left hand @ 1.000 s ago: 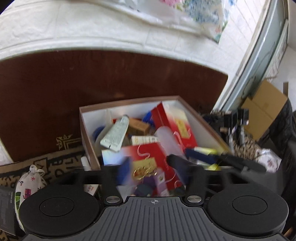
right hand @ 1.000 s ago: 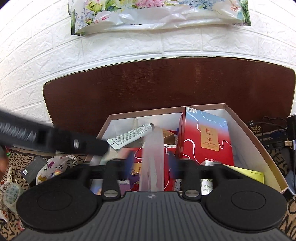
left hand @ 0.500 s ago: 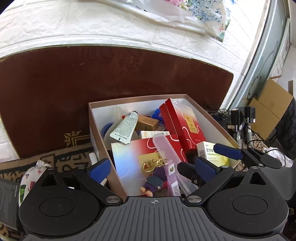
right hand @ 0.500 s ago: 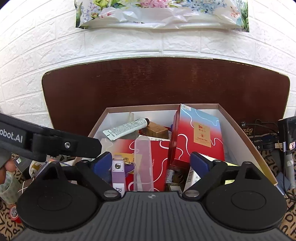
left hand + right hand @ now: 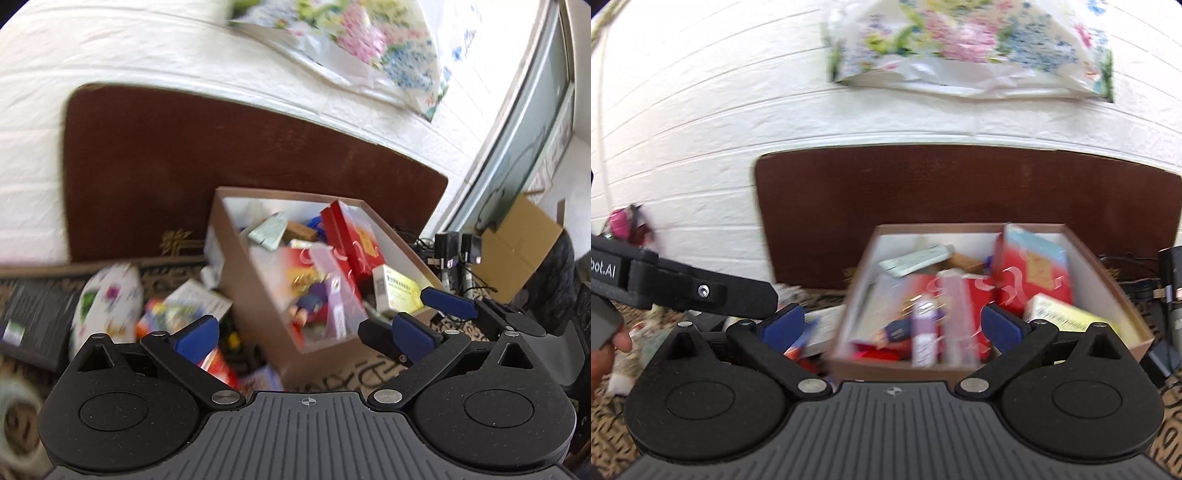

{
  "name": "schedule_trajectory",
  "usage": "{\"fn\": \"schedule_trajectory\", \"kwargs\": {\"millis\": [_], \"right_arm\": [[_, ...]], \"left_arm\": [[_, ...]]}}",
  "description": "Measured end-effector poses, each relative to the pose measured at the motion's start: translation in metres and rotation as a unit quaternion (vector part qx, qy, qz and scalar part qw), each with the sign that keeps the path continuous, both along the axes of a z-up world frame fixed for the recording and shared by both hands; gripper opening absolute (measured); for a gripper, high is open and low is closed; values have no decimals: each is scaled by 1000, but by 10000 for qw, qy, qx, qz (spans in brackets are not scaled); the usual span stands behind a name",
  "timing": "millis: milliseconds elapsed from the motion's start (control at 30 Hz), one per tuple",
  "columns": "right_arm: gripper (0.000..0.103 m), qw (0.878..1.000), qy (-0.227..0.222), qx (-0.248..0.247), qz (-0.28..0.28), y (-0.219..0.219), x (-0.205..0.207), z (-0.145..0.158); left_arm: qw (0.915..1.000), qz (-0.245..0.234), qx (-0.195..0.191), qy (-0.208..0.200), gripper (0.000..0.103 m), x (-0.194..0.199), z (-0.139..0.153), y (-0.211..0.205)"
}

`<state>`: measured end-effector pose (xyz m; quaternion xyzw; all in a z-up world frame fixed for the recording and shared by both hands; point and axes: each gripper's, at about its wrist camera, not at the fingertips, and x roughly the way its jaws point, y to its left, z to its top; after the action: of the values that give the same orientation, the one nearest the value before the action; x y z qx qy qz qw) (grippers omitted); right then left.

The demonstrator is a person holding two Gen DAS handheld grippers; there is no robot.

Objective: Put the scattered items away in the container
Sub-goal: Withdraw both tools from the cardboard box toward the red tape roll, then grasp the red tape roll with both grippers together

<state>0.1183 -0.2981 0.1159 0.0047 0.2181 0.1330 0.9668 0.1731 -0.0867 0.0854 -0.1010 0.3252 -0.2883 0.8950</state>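
Container (image 5: 1108, 280), long axis toward wall.

My left wrist camera looks down from the container's (image 5: 258, 295) left, my right one faces it squarely from just in front, and both, though blurred, seemingly share the brown headboard (image 5: 960, 192) behind.

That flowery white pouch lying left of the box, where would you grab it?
Probably across the narrow middle of the pouch, coming straight down from above with the open left tool. It lies flat on the patterned mat, long and soft-looking, with clutter close on its right; blur hides any drawstring.
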Motion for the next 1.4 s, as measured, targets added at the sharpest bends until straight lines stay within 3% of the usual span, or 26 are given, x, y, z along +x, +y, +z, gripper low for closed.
{"fn": "schedule_trajectory", "kwargs": {"millis": [233, 400, 567, 700, 867, 933, 1067, 1133, 1233, 1333, 1400], "right_arm": [[102, 9980, 190, -253, 548, 53, -46, -28], [102, 9950, 620, -47, 780, 85, -71, -58], [102, 9896, 1046, 141, 981, 118, -76, -80], [100, 9886, 980, -127, 1137, 148, -75, -85], [85, 9894, 933, -316, 1067, 164, -58, -87], [71, 9894, 1045, -216, 987, 162, -47, -90], [63, 9865, 1259, 94, 1038, 159, -31, -95], [52, 9838, 1327, 200, 1185, 161, -23, -98], [38, 9807, 1383, 172, 1370, 170, -16, -101], [31, 9771, 1407, 84, 1593, 182, -10, -105], [28, 9756, 1447, 24, 1649, 188, -5, -109]], "left_arm": [[9944, 606, -612, 615, 103, -60, -54, 70], [9928, 1019, -296, 550, 103, -101, -83, 104], [9896, 1308, -111, 580, 103, -117, -99, 136], [9854, 1623, -122, 489, 103, -117, -104, 161], [9770, 2013, -276, 656, 96, -101, -119, 183], [9749, 2071, -264, 766, 90, -93, -127, 184], [9783, 1866, -404, 798, 82, -84, -133, 181], [9812, 1726, -362, 789, 74, -77, -134, 177], [9823, 1676, -192, 820, 63, -66, -138, 173], [9820, 1644, -50, 929, 49, -56, -143, 173], [9817, 1639, 24, 970, 46, -51, -146, 172]]}}
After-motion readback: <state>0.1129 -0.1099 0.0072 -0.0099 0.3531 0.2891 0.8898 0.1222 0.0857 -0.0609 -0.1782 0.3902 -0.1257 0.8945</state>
